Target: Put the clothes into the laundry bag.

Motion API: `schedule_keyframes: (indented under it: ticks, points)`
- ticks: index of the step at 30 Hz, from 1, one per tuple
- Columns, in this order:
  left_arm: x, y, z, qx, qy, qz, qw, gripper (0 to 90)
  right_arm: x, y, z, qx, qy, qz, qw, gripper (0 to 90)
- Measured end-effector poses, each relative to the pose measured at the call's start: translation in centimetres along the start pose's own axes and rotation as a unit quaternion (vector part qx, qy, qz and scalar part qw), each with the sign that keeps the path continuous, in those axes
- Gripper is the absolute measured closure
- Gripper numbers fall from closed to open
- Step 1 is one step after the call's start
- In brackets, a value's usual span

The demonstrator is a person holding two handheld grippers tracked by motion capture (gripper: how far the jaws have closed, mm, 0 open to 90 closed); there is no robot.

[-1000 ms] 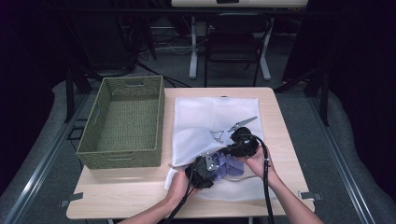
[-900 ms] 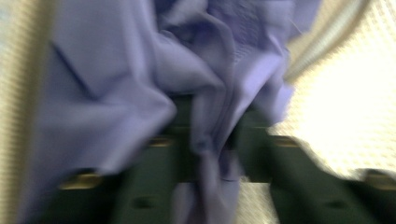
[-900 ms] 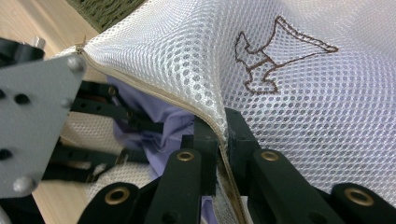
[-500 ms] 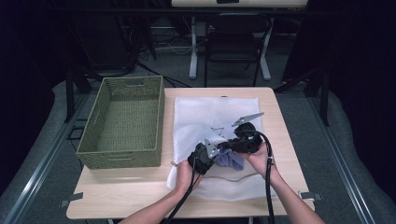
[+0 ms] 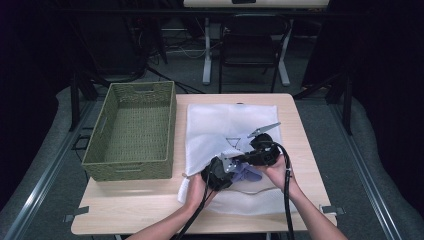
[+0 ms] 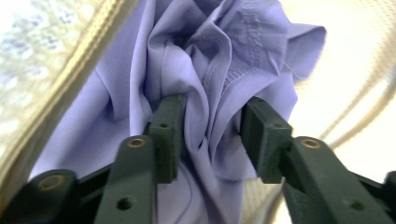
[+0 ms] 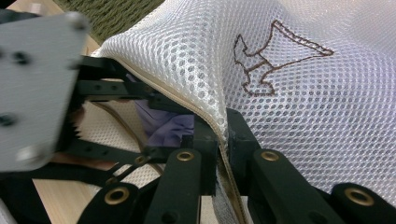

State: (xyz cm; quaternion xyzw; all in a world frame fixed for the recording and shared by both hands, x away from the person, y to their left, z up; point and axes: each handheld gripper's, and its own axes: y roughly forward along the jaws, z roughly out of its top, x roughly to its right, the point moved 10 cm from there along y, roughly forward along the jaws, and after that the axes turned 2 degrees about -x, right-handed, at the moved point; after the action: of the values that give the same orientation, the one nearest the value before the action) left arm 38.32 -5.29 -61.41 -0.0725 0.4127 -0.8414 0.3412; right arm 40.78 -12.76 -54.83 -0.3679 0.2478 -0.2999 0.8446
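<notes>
Two tools are seen close together over the near part of a white mesh bag (image 5: 225, 125), which is spread flat on the table (image 5: 130, 210). A bunched fold of lilac garment (image 6: 205, 60) is clamped between the jaws of the left tool (image 6: 210, 135); the cloth is gathered thickly between the two pads, so the jaws are kept apart by it. Mesh and a pale zip edge are seen around the garment in the left gripper view, so the cloth is being held at the bag's mouth, partly inside. The bag's rim is pinched by the right tool (image 7: 222, 144), its jaws closed tight on the mesh and its beige zip band (image 7: 219, 126), and the upper layer is lifted into a tent. Beneath that raised layer, a patch of the lilac cloth is glimpsed, with the left tool just beside it. A brown stitched emblem (image 7: 275, 56) is shown on the bag's upper face. To the left, just beside the bag, a green woven basket (image 5: 95, 150) is stood on the table; nothing is seen inside it.
</notes>
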Motion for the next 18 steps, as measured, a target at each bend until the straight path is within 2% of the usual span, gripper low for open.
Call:
schedule_keyframes:
  ticks: [4,8,12,18]
  points:
    - [0.4,-0.9,-0.4,0.0,0.006,-0.009,0.9999,48.0,0.0,0.0,0.0,0.0,0.0,-0.001,1.0,85.6]
    - [0.4,-1.7,-1.0,0.0,0.007,-0.012,0.9999,43.9,0.1,-0.1,0.0,0.001,0.001,-0.002,1.0,85.6]
    - [0.1,-2.1,-2.0,-0.011,0.002,-0.012,0.9999,45.3,0.1,-0.2,0.0,0.001,0.002,-0.003,1.0,85.6]
    - [0.1,-1.3,-3.3,-0.034,-0.001,-0.01,0.9994,54.3,0.0,-0.2,0.1,0.001,0.0,-0.002,1.0,85.6]
